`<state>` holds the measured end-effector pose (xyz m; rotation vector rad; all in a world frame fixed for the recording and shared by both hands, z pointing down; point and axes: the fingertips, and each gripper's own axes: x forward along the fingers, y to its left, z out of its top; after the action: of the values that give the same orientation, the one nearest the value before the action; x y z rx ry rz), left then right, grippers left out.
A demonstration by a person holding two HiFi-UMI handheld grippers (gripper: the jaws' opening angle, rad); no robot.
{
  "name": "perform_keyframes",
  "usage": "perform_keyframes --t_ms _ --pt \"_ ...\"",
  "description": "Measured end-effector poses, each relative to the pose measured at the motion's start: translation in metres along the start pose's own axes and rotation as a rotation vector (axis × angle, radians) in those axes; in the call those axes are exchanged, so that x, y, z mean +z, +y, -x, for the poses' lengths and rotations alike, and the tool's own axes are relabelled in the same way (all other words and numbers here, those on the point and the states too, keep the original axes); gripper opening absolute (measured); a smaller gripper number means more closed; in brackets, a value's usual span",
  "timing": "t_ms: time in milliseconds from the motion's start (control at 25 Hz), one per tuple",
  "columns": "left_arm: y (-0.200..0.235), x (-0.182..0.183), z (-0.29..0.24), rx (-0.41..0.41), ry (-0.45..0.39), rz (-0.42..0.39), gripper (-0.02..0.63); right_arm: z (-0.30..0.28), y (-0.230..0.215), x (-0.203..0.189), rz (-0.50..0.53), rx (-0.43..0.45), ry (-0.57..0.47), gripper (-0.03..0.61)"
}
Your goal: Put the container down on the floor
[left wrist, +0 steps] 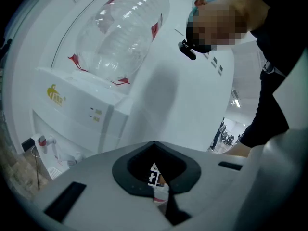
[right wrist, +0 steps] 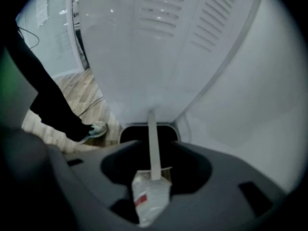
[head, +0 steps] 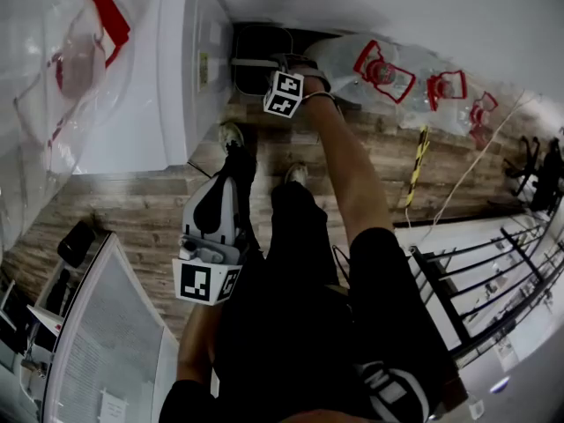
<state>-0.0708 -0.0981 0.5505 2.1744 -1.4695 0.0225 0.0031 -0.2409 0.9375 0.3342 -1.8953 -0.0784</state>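
Observation:
The container is a dark bin (head: 261, 49) with a grey handle bar (head: 251, 62). It stands on the wood floor in the corner beside the white water dispenser (head: 176, 69). My right gripper (head: 284, 76) reaches down to it. In the right gripper view the bin (right wrist: 148, 130) rests low against the dispenser's vented back (right wrist: 159, 47). Its grey handle (right wrist: 153, 146) runs in between the jaws of the right gripper (right wrist: 152, 194), which stand wide and do not squeeze it. My left gripper (head: 211, 254) hangs by my thigh, holding nothing; its jaw gap does not show.
Several empty water bottles (head: 388, 73) with red handles lie right of the bin. My shoes (head: 231, 135) stand just behind it. A yellow-black strip (head: 416, 161) crosses the floor, and a rack (head: 493, 271) is at right. The left gripper view faces up at the dispenser (left wrist: 82, 114) and its bottle (left wrist: 125, 28).

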Motion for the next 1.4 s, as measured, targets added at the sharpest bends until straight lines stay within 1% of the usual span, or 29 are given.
perform_keyframes --t_ms 200,400,520,640,800,960,1040,1200,1400 --pt "-0.017 0.016 0.022 0.01 -0.011 -0.006 0.031 0.039 0.009 0.004 -0.067 -0.004 -0.018 0.186" --pt "-0.043 0.036 0.048 0.014 -0.031 -0.018 0.031 0.097 0.025 0.005 -0.179 -0.039 -0.042 0.148" --pt "-0.059 0.048 0.066 0.024 -0.051 -0.031 0.031 0.141 0.041 0.008 -0.324 -0.058 -0.083 0.124" --pt "-0.074 0.06 0.085 0.043 -0.079 -0.042 0.031 0.195 0.048 0.014 -0.502 -0.077 -0.166 0.087" --pt "-0.087 0.074 0.095 0.076 -0.104 -0.078 0.031 0.269 0.037 0.027 -0.718 -0.087 -0.307 0.058" --pt "-0.102 0.089 0.113 0.1 -0.117 -0.116 0.031 0.349 0.028 0.036 -0.876 -0.106 -0.398 0.048" --pt "-0.108 0.095 0.123 0.111 -0.126 -0.114 0.031 0.384 0.026 0.038 -0.925 -0.125 -0.44 0.044" --pt "-0.13 0.112 0.138 0.115 -0.144 -0.111 0.031 0.455 0.028 0.039 -0.976 -0.164 -0.512 0.043" --pt "-0.154 0.128 0.159 0.093 -0.153 -0.117 0.031 0.537 0.049 0.046 -0.994 -0.219 -0.586 0.043"
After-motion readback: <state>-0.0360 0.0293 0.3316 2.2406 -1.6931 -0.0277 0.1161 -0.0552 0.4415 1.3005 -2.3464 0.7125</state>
